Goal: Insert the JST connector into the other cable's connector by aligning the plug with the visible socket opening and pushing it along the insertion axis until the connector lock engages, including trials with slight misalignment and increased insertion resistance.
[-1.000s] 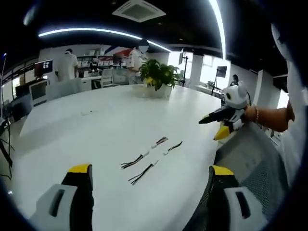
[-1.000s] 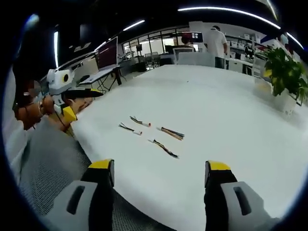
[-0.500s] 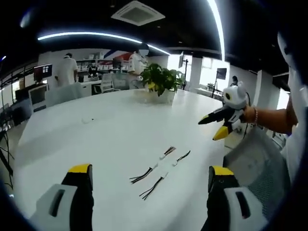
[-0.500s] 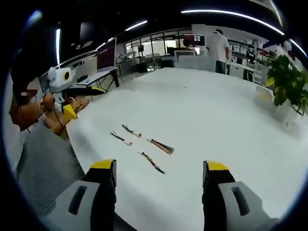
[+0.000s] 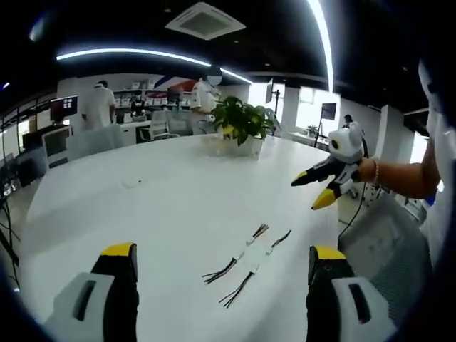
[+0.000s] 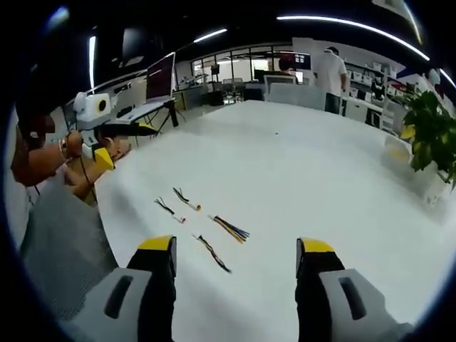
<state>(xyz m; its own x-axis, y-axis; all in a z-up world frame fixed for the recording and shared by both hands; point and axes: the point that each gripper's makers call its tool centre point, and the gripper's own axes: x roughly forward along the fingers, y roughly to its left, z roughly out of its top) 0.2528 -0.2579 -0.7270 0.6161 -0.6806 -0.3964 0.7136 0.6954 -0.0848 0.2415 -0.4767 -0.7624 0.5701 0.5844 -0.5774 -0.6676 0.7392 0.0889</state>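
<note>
Several short JST cable pieces lie loose on the white table (image 5: 142, 214). In the left gripper view they are a coloured-wire piece (image 5: 256, 234), a dark one (image 5: 279, 239) and two black-wired ones (image 5: 219, 271) (image 5: 239, 289), just ahead of my left gripper (image 5: 222, 251), which is open and holds nothing. My right gripper (image 5: 308, 194) hangs over the table's right edge in a hand. In the right gripper view the cables (image 6: 229, 228) (image 6: 214, 254) (image 6: 187, 199) (image 6: 167, 209) lie ahead of my open right gripper (image 6: 235, 246). The left gripper (image 6: 117, 132) hovers at far left.
A potted plant (image 5: 242, 121) stands on the table's far side, also at the right of the right gripper view (image 6: 427, 121). Grey mesh material (image 5: 377, 242) (image 6: 57, 242) lies along the near table edge. People stand by desks behind (image 5: 100, 107). A monitor (image 6: 160, 78) stands at left.
Both cameras have drifted, so the cables now sit lower and nearer the jaws in both views. Both grippers stay open and the cables have not been touched.
</note>
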